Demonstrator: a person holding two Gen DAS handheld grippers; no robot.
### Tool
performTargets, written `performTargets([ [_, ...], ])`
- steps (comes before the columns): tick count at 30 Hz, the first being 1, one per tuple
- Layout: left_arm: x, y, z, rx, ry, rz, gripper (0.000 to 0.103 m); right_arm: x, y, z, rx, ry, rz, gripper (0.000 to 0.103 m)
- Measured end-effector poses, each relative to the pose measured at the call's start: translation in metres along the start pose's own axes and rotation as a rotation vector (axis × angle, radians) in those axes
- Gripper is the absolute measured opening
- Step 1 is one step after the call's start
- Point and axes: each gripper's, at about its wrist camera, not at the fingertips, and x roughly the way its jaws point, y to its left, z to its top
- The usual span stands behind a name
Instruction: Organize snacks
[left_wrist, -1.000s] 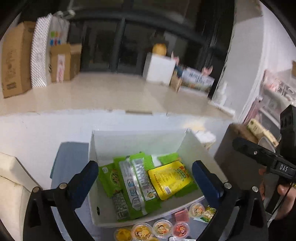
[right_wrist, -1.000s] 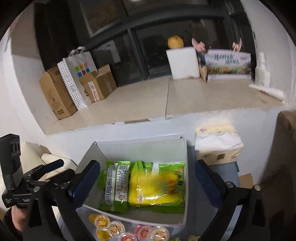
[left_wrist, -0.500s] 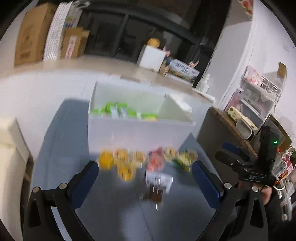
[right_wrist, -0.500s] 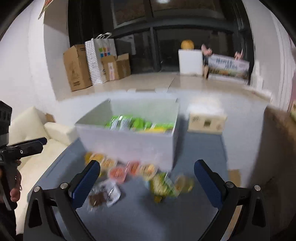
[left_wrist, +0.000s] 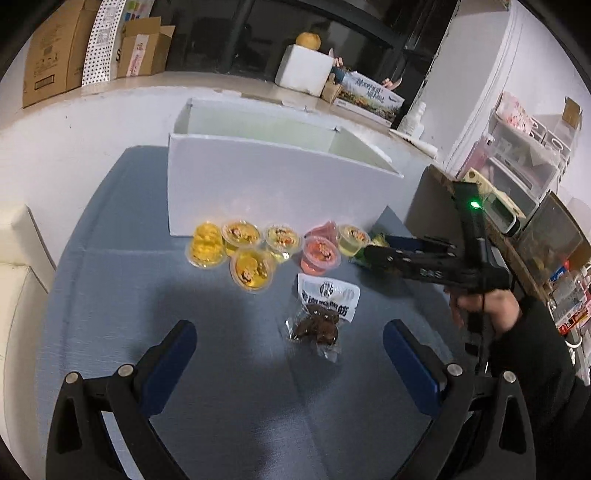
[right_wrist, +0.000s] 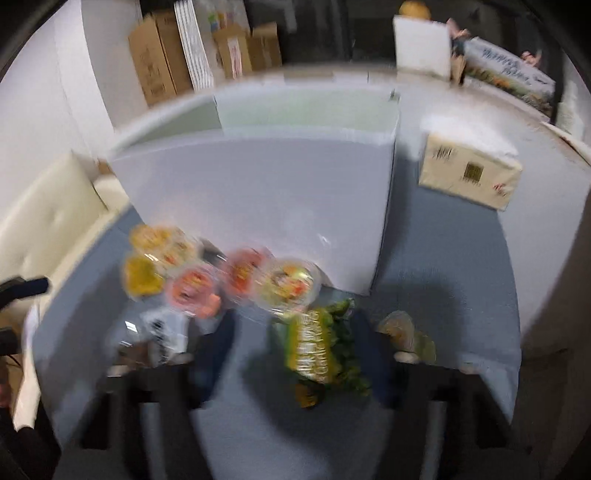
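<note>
Both our two-finger grippers hang over the blue-grey cloth tabletop (left_wrist: 122, 266). Our left gripper (left_wrist: 288, 350), black-framed with blue pads, has its jaws wide apart with nothing between them; the clear plastic pouch of dark brown snack with a white printed header (left_wrist: 322, 314) lies on the cloth just beyond the gap, untouched. Our right gripper (right_wrist: 295, 354) is closing, and the green and yellow crinkled foil snack packet (right_wrist: 319, 350) lies between its blue fingers (right_wrist: 218, 343); the picture is blurred, and we see no pad pressing the packet. From the left wrist view, our right hand (left_wrist: 484, 306) in a black sleeve holds that gripper's handle at the right, its tip reaching towards the green packet.

Farther out stands the tall white open-topped cardboard box (left_wrist: 273, 184); its contents are hidden by the near wall. Along the foot of that wall sits a cluster of small round clear-lidded jelly cups: yellow jelly cups (left_wrist: 242, 251) to the left, red jelly cups (left_wrist: 320, 251) in the middle, a pale green jelly cup (left_wrist: 354, 238) to the right. Right of the box, far side, rests a beige tissue pack (right_wrist: 469, 170).
</note>
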Motion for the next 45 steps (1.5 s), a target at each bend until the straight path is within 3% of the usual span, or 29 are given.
performTargets([
  [5,0.021,0.001,-0.008,-0.008,0.051,0.003,0.103,0.009,-0.003,-0.004,-0.021,0.047,0.03,0.043],
  [11,0.047,-0.012,-0.013,0.065,0.108,0.012,0.103,-0.007,0.008,-0.022,-0.035,0.036,0.071,0.041],
  [18,0.095,-0.036,-0.002,0.184,0.192,0.042,0.103,-0.063,0.013,-0.046,0.062,-0.069,0.064,0.041],
  [22,0.113,-0.047,0.006,0.22,0.195,0.09,0.102,-0.095,0.016,-0.062,0.127,-0.142,0.09,0.041],
  [24,0.116,-0.051,0.006,0.233,0.185,0.125,0.096,-0.105,0.016,-0.065,0.151,-0.163,0.096,0.041],
  [26,0.112,-0.055,0.005,0.267,0.159,0.164,0.063,-0.112,0.016,-0.066,0.164,-0.183,0.093,0.041],
  [29,0.1,-0.046,0.003,0.2,0.16,0.055,0.062,-0.117,0.018,-0.072,0.182,-0.199,0.107,0.041],
  [39,0.029,-0.033,0.01,0.121,0.004,-0.02,0.061,-0.123,0.022,-0.071,0.202,-0.235,0.135,0.041],
  [45,-0.006,-0.028,0.066,0.131,-0.121,-0.023,0.061,-0.133,0.029,-0.03,0.184,-0.303,0.149,0.041],
])
